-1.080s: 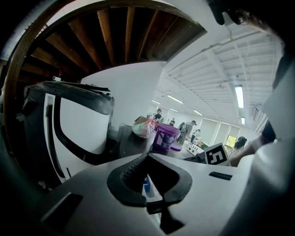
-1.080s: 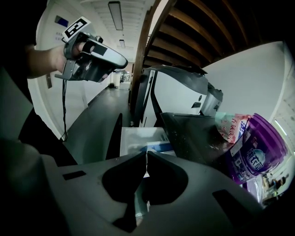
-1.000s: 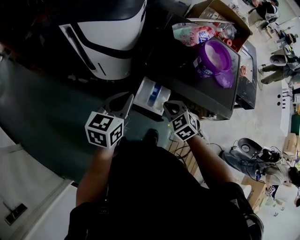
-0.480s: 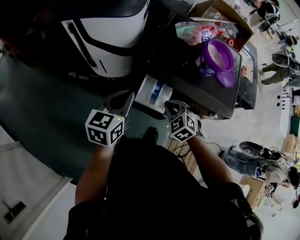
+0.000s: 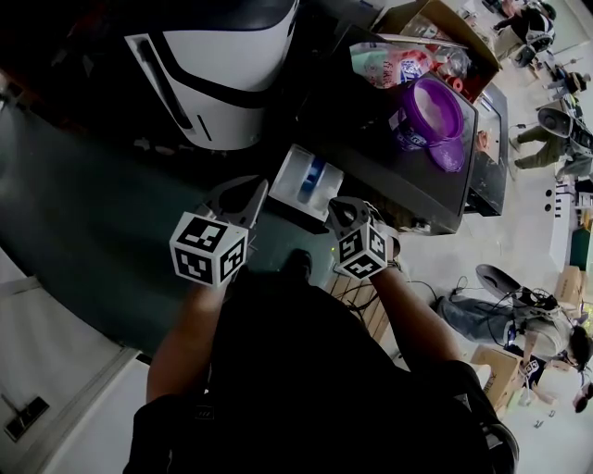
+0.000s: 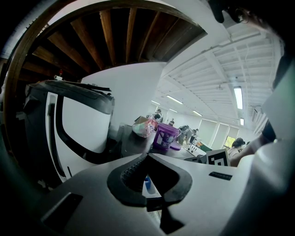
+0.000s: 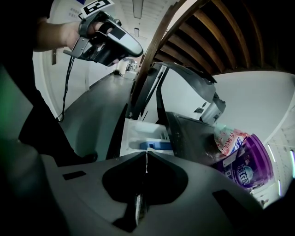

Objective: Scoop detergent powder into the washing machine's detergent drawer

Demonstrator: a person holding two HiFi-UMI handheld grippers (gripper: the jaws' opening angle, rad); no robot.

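Note:
The white detergent drawer [image 5: 306, 180] with a blue insert stands pulled out from the dark washing machine [image 5: 389, 176]. An open purple detergent tub [image 5: 426, 111] sits on the machine's top, its lid [image 5: 447, 155] beside it. My left gripper [image 5: 256, 193] hovers just left of the drawer, jaws shut and empty. My right gripper [image 5: 336, 213] hangs just in front of the drawer's right side, also shut with nothing held. In the left gripper view, the shut gripper [image 6: 148, 154] points towards the tub [image 6: 166, 136]. In the right gripper view, the gripper [image 7: 146, 155] points at the drawer [image 7: 138, 133].
A white and black appliance [image 5: 222, 65] stands left of the washing machine. A pink and green bag [image 5: 389, 65] and a cardboard box [image 5: 445, 28] lie behind the tub. The person's shoe [image 5: 298, 267] is on the floor below the drawer. Cables and gear [image 5: 500, 296] sit at right.
Both grippers stay shut and hold almost the same place near the drawer; the head view has only drifted slightly.

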